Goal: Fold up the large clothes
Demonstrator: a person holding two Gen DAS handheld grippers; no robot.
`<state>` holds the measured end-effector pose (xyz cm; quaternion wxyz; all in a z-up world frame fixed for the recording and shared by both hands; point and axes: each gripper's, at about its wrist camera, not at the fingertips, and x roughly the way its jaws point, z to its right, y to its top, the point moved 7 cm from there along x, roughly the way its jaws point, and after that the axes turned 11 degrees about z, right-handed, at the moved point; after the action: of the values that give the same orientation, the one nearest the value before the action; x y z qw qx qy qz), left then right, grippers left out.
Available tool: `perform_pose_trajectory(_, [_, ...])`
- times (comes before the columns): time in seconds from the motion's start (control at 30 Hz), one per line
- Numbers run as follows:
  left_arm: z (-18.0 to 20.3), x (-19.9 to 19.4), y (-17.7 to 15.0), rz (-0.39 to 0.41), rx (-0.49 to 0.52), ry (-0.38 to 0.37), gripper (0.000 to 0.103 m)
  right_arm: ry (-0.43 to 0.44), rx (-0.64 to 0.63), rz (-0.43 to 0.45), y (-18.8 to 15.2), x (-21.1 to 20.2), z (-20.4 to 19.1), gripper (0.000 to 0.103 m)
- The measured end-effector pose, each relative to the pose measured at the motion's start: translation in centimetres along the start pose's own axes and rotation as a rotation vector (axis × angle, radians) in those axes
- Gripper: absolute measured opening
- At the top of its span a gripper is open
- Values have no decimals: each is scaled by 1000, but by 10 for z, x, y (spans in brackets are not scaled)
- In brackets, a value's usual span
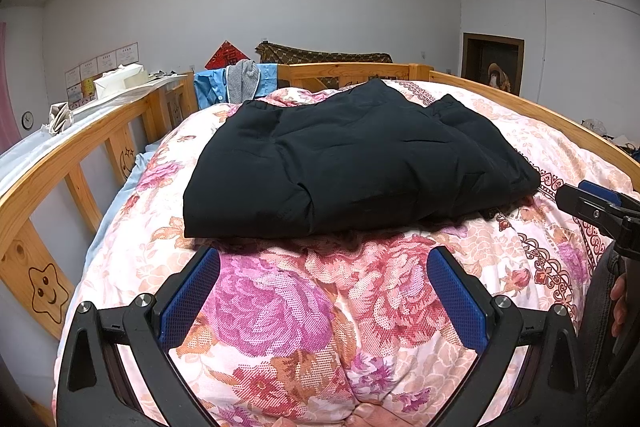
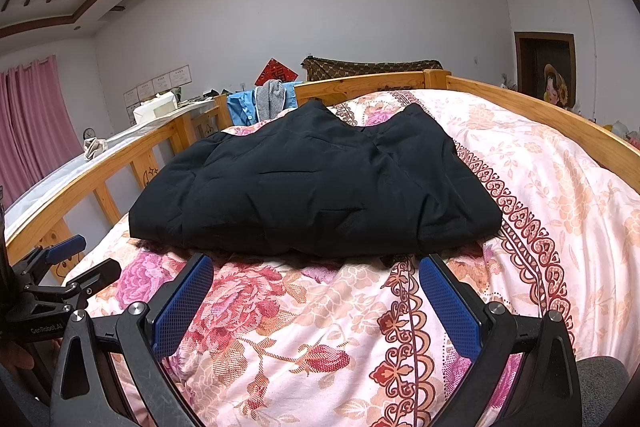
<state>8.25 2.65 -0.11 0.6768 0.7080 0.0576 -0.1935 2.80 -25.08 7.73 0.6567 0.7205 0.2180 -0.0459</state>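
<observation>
Nearest your lens, the left gripper (image 1: 323, 259) sits with its blue pads (image 1: 191, 297) spread wide and nothing between them, held low over the floral quilt (image 1: 280, 311). Your right gripper (image 2: 316, 265) matches it: fingers well apart, empty, just short of the black garment (image 2: 316, 183).

Take that garment as your landmark. It lies folded into a thick, roughly rectangular bundle on top of the quilt, its near edge just beyond both sets of fingertips. In the left wrist view the right gripper pokes in from beside the garment's right corner; in the right wrist view the left gripper shows beside its left corner.

Behind the garment, a blue shirt (image 2: 242, 109) and a grey striped piece hang over the wooden bed rail (image 2: 360, 83). The rail runs along both sides of the garment, well clear of it. Further behind, against the wall, a brown patterned cloth (image 1: 324, 55) lies draped over something; what it covers you cannot tell from here. Left of the garment, past the rail, pink curtains (image 2: 36, 123) hang.
</observation>
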Motion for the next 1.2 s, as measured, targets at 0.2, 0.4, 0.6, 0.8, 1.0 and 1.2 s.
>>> perform_pose_trajectory(0.2, [0,0,0,1,0,1,102,-1,1,0,0,0,0,103])
perform_pose_trajectory(0.4, [1,0,-1,-1,-4,-2,102,-5,7,0,-1,-2,1,103])
perform_pose_trajectory(0.6, [0,0,0,1,-5,-3,102,-5,7,0,-2,-3,0,103])
perform_pose_trajectory(0.8, [0,-1,-1,-3,-15,8,102,-5,9,-2,-2,-2,0,103])
perform_pose_trajectory(1.0, [-7,-1,0,9,23,145,102,-2,7,-7,-5,-4,-4,103])
perform_pose_trajectory(1.2, [-6,1,-3,0,14,127,102,1,7,-13,-6,-1,-8,103])
